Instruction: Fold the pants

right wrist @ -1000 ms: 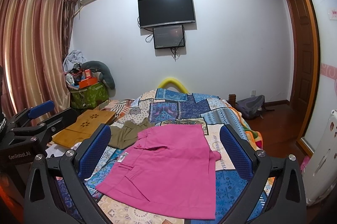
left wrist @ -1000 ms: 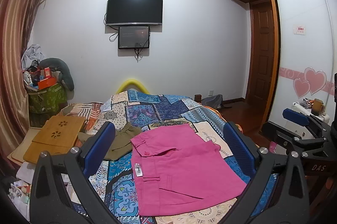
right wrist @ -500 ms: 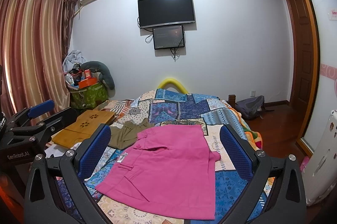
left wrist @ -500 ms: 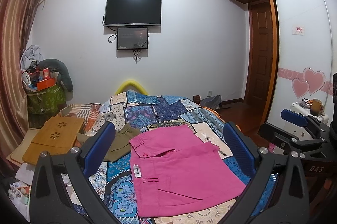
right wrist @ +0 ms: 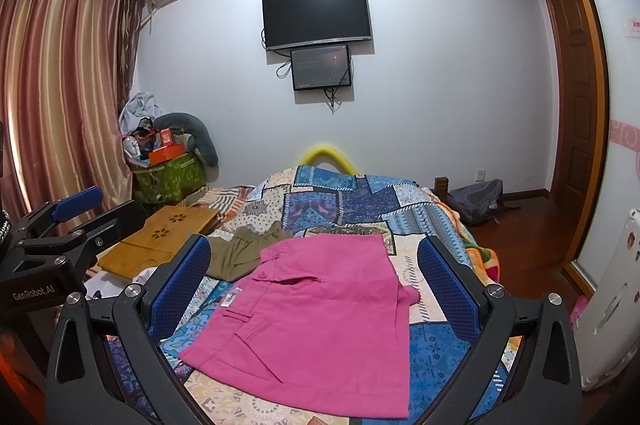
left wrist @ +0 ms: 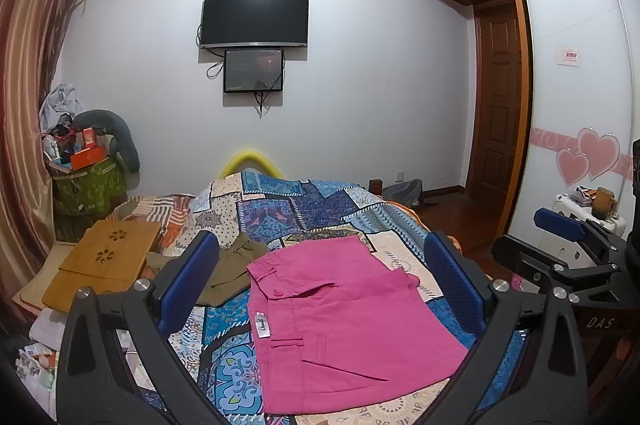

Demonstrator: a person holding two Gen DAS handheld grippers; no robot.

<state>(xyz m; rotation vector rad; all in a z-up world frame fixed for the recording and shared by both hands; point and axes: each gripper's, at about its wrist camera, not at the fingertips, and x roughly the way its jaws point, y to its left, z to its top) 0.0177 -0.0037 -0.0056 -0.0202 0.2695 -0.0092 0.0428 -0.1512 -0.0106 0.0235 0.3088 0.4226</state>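
Pink pants (left wrist: 340, 321) (right wrist: 316, 321) lie folded into a flat rectangle on the patchwork bed cover, waistband button and white tag toward the left. My left gripper (left wrist: 320, 281) hangs above and in front of them, open, with nothing between its blue pads. My right gripper (right wrist: 314, 277) is likewise open and empty, held above the pants. Each gripper shows at the edge of the other's view: the right gripper (left wrist: 560, 225) at the far right, the left gripper (right wrist: 76, 201) at the far left.
An olive-green garment (left wrist: 232, 271) (right wrist: 240, 253) lies just left of the pants. A wooden lap tray (left wrist: 104, 261) rests on the bed's left side. A green basket (right wrist: 168, 181) of clutter stands by the curtain; a grey backpack (right wrist: 476, 201) sits on the floor right.
Both views have shifted very slightly; the pants and both grippers stay as they were.
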